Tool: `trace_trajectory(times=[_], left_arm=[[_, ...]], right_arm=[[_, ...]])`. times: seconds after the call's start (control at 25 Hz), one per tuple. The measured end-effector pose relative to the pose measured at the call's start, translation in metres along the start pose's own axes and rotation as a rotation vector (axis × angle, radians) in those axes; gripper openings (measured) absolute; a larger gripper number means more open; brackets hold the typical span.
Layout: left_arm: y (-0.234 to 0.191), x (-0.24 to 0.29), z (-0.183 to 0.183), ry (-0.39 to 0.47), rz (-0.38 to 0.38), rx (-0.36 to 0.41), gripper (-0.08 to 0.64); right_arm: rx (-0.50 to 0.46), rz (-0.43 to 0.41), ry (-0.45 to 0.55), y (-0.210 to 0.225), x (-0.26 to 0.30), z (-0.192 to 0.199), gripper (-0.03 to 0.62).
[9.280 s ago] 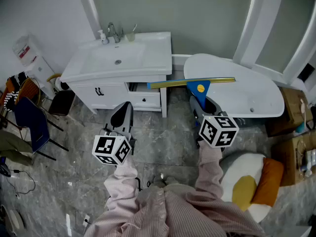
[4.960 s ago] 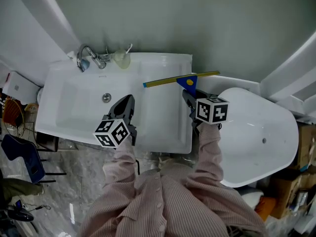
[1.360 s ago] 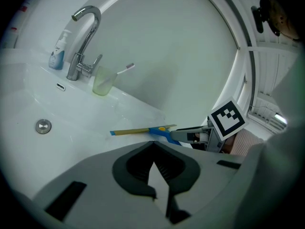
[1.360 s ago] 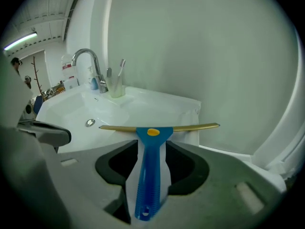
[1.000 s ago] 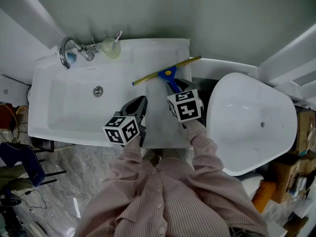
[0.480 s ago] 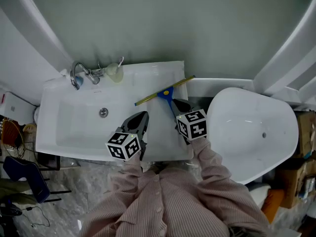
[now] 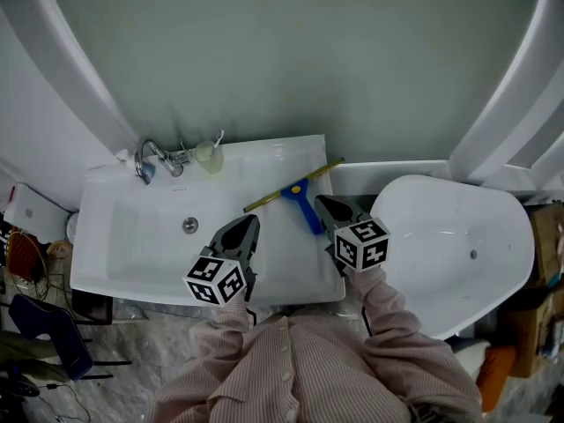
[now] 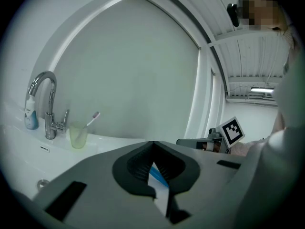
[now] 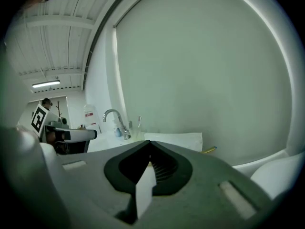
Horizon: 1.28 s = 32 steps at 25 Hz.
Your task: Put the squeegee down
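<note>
The squeegee (image 7: 302, 199), with a blue handle and a yellow blade, lies flat on the right part of the white sink counter (image 7: 291, 263). Its blade end points toward the wall. My right gripper (image 7: 321, 202) hangs just to the right of the handle, shut and empty, clear of it. To the handle's left my left gripper (image 7: 251, 221) is over the counter, also shut with nothing in it. In the left gripper view the blue handle (image 8: 157, 175) shows through the gap behind the shut jaws. The right gripper view catches the yellow blade tip (image 9: 210, 150) past its shut jaws.
A chrome faucet (image 7: 145, 158), a small soap bottle (image 8: 31, 116) and a green cup (image 7: 208, 155) holding a toothbrush stand at the basin's back. A white bathtub (image 7: 458, 254) sits right of the sink. A grey wall rises close behind.
The right gripper carried the squeegee from by the tub to the sink counter, let it go there, and has drawn back to the right and shut. Both grippers have risen.
</note>
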<state>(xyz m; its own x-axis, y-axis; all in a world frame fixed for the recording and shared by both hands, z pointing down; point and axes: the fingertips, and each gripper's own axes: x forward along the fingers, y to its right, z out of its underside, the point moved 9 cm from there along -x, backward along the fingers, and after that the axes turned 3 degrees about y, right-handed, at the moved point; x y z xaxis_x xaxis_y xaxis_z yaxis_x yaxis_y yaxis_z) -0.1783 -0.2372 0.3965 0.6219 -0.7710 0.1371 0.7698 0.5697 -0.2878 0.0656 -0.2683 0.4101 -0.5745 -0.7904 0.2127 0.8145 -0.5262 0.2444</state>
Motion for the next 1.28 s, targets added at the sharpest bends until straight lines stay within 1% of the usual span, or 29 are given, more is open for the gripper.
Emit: trace_trajectory(times=[0.24, 0.4, 0.76, 1.0, 1.28], left_arm=[[-0.001, -0.004, -0.009, 0.031, -0.013, 0.013, 0.002], [-0.003, -0.008, -0.014, 0.049, -0.029, 0.024, 0.002], [-0.011, -0.016, -0.031, 0.109, -0.082, 0.049, 0.002], [-0.014, -0.019, -0.041, 0.134, -0.11, 0.069, 0.002], [-0.019, -0.019, -0.042, 0.138, -0.138, 0.064, 0.002]], right_arm=[[0.033, -0.029, 0.055, -0.001, -0.011, -0.012, 0.006], [0.037, -0.036, 0.092, -0.002, -0.018, -0.02, 0.006], [0.053, -0.023, 0.168, 0.008, -0.031, -0.037, 0.006], [0.046, -0.007, 0.185, 0.016, -0.036, -0.043, 0.006], [0.046, 0.003, 0.18, 0.024, -0.037, -0.04, 0.006]])
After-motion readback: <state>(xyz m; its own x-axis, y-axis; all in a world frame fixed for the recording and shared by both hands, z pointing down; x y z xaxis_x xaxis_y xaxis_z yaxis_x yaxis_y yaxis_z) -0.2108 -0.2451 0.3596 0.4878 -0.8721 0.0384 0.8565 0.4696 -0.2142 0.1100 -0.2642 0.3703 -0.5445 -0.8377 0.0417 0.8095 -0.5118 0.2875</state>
